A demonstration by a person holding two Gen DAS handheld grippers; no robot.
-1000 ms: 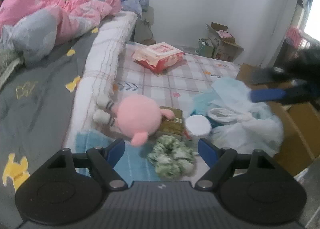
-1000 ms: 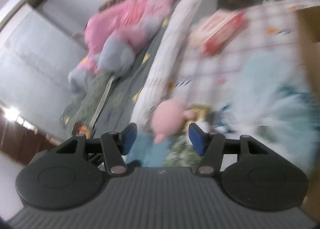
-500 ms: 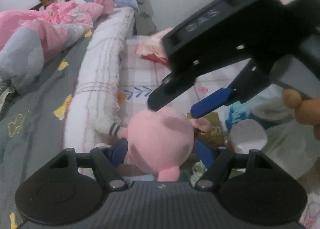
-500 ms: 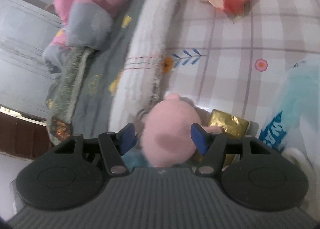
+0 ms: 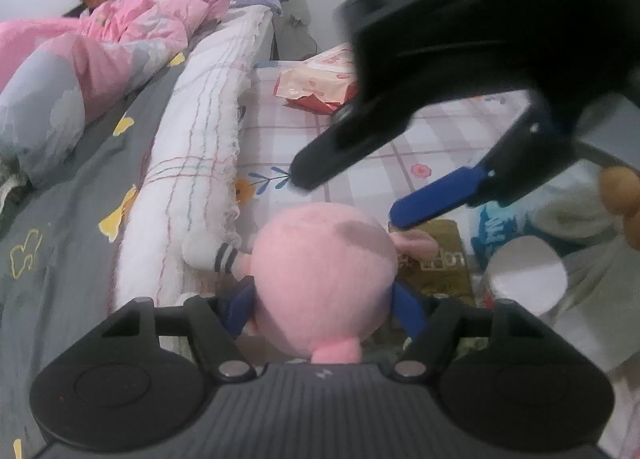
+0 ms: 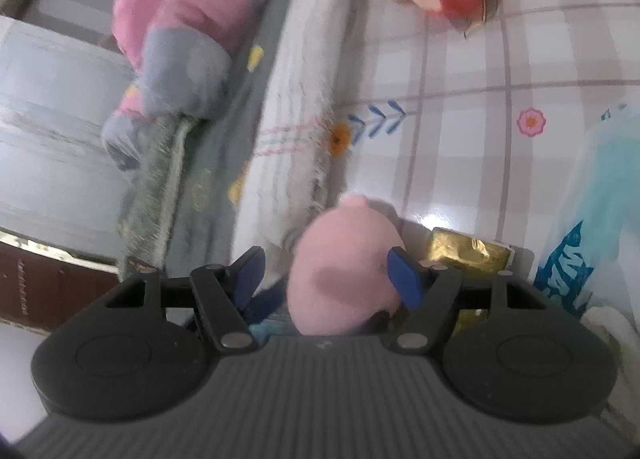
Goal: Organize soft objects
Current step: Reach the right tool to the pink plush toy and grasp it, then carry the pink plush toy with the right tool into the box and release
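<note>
A pink plush toy (image 5: 324,279) lies on the checked mat beside a rolled white blanket. My left gripper (image 5: 324,301) reaches down over it, and its blue pads touch the round head on both sides while the jaws are closing. My right gripper (image 6: 326,267) comes at the same toy (image 6: 344,267) from the other side. Its jaws are opening: the right pad touches the head, and the left pad stands clear of it. In the left wrist view the right gripper (image 5: 350,199) hangs just above the toy. The toy's lower body is hidden.
A gold packet (image 5: 436,259) and a white-lidded jar (image 5: 526,275) sit right of the toy, with a blue and white plastic bag (image 6: 592,199) beyond. A red and pink wipes pack (image 5: 320,87) lies farther back. A person lies under a pink duvet (image 5: 120,39) on the bed at left.
Both grippers have come down and forward onto the pink plush toy, which now fills the gap between each pair of fingers. The right gripper has entered the left wrist view.
</note>
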